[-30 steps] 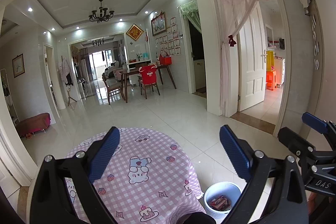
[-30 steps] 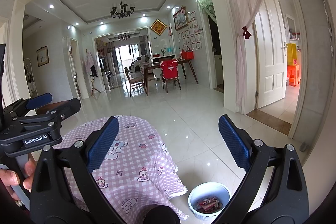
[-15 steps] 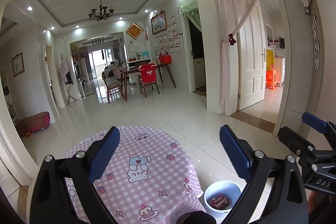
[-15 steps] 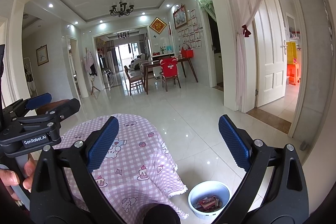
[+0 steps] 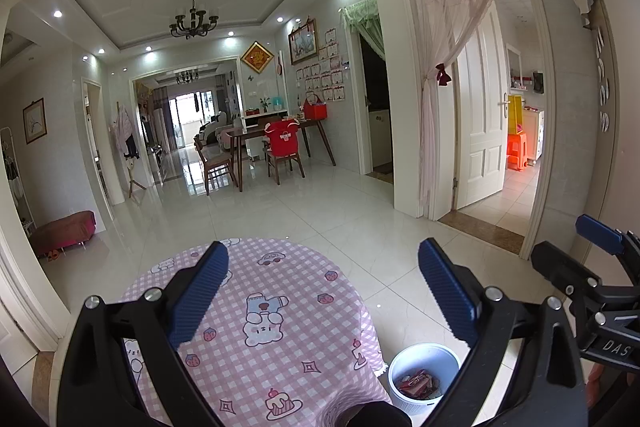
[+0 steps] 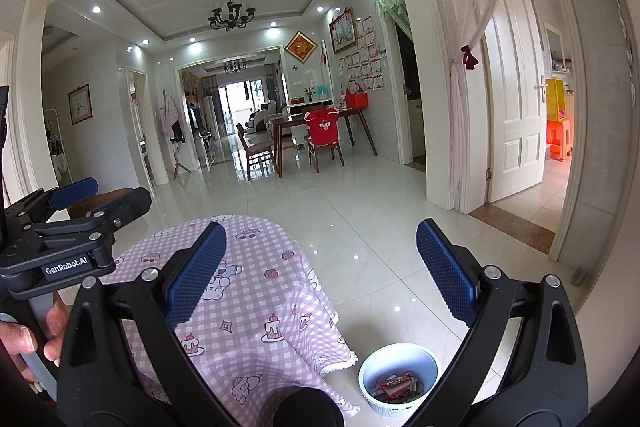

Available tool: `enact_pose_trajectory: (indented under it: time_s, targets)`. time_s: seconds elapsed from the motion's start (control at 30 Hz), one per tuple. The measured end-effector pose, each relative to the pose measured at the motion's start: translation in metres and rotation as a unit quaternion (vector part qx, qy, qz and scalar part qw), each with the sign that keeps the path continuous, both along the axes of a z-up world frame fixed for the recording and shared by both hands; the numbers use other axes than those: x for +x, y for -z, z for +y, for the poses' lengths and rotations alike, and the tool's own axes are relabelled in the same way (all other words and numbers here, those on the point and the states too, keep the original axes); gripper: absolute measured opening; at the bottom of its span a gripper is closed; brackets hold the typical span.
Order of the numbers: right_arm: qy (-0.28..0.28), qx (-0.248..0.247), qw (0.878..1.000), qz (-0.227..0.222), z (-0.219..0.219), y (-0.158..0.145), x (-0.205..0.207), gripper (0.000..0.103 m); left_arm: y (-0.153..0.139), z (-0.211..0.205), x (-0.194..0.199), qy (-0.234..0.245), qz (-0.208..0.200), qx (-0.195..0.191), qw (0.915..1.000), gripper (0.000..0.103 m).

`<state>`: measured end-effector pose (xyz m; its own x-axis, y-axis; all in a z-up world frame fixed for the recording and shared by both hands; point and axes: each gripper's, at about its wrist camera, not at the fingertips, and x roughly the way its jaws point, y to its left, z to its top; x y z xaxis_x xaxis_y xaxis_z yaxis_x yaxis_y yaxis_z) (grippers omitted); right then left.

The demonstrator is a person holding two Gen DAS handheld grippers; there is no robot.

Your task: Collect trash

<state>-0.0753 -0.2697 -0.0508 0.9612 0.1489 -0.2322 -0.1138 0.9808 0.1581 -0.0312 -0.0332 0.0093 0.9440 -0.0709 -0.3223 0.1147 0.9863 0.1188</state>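
A hand (image 6: 24, 337) was seen at the far left, wrapped around the handle of the left gripper (image 5: 322, 293), whose fingers (image 5: 199, 294) were spread wide with nothing held between them. Below it, a round desk (image 5: 280, 339) covered in pink checked cloth was seen. To the right of the desk, on the tiled floor (image 6: 360, 227), a white bin (image 6: 400, 377) was set, with red wrappers (image 6: 396, 385) lying inside. The right gripper (image 6: 320, 273) was held above the desk edge and bin, its fingers (image 6: 446, 273) likewise spread wide and empty.
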Motion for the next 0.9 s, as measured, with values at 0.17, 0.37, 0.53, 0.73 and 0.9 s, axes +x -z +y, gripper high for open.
enact_pose_trajectory:
  time_s: [0.17,0.37,0.53,0.73,0.9]
  targets:
    - [-0.001,0.000,1.000,0.002,-0.0029,0.0073,-0.0006,0.094,0.0005,0.0009,0.0002,0.000,0.000,0.000,1.0000,0.094]
    - [-0.001,0.000,1.000,0.002,-0.0026,0.0059,-0.0006,0.094,0.0006,0.0017,0.0003,0.000,0.001,0.000,1.0000,0.094]
    - [-0.001,0.001,1.000,0.003,-0.0030,0.0037,0.0000,0.094,0.0004,0.0023,0.0003,0.000,0.001,0.000,1.0000,0.094]
    - [-0.001,0.000,1.000,0.003,-0.0030,0.0020,0.0000,0.094,-0.0009,0.0023,0.0004,0.000,0.001,0.000,1.0000,0.094]
    - [-0.001,0.001,1.000,0.003,-0.0020,0.0014,-0.0002,0.094,-0.0003,0.0033,-0.0001,0.000,0.001,0.000,1.0000,0.094]
